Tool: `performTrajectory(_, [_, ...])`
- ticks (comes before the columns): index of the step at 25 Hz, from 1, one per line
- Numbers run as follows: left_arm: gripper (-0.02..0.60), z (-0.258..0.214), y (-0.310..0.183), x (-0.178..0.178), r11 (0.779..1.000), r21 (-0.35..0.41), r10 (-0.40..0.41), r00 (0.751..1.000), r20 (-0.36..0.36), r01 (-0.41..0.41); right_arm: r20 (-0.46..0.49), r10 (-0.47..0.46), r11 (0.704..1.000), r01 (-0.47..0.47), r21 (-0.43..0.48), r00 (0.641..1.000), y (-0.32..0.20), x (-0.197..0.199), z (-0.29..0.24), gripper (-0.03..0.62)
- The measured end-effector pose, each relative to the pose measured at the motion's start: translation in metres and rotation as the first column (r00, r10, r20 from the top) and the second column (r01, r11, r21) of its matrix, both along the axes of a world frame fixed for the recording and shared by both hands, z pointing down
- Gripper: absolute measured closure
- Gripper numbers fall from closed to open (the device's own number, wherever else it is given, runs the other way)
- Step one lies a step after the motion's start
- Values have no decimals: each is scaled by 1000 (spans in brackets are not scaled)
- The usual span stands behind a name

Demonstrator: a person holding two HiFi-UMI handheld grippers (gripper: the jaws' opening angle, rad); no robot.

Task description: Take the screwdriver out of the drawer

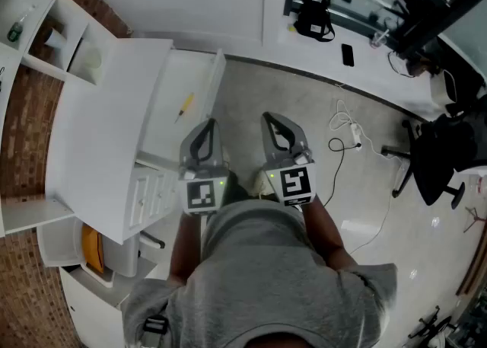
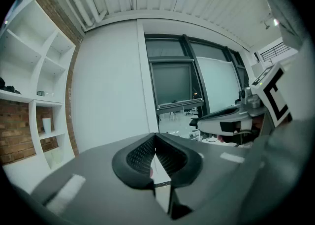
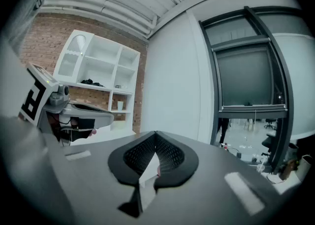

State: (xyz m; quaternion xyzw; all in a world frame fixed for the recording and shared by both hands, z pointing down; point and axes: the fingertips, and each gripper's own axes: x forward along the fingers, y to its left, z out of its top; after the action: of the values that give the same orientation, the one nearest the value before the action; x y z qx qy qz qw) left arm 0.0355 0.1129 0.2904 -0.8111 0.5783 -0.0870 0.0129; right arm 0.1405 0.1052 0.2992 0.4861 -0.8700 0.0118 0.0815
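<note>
Screwdriver (image 1: 185, 106) — small and yellow — lies in the open drawer (image 1: 194, 72), on the left. Next comes the left gripper (image 1: 205, 129), its jaws shut tight on nothing. Right gripper (image 1: 272, 124) is just beside it — jaws shut too, and empty.

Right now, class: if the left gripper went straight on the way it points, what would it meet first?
Nothing near. The grey left gripper points about level by the open white drawer; its own view shows only the far white wall beside a dark-framed window, though depth is unclear.
</note>
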Motion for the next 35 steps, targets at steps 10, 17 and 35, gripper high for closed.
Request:
performTrajectory(10, [569,2,-13,-30,999,-14,-53,999,10,53,52,-61,997,63,-39,997,-17,-32,6,591])
performTrajectory(17, [569,7,-25,-74,991,-38,-128,991,32,129,48,-155,985,158,-71,987,-40,-82,16,591])
performTrajectory(35, [569,98,-103,-201,958,-227,-163,985,64,174,15,-258,930,252,-268,966,-125,-221,106,591])
